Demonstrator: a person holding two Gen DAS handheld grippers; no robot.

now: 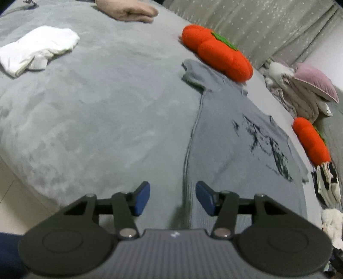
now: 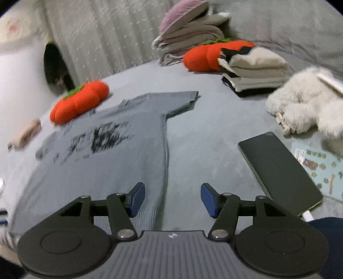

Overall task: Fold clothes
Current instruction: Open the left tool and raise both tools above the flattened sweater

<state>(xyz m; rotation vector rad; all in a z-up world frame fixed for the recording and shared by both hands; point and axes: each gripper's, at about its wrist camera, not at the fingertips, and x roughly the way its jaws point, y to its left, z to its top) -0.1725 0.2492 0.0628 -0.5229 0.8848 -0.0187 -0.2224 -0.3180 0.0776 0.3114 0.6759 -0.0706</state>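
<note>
Currently the grey T-shirt lies spread flat on the bed. Left gripper and right gripper stand open, empty, over its near hem corners. Next: grip a side edge and fold inward.

I am working in a home bedroom. A wide bed covered by a soft grey blanket fills both views. Grey curtains hang behind it. Two orange pumpkin-shaped cushions lie on the blanket, with a mauve pillow on a pile of bedding. Stacks of folded clothes sit beside a fluffy white plush toy. A dark phone lies charging on the blanket, and a grey T-shirt is spread flat.
</note>
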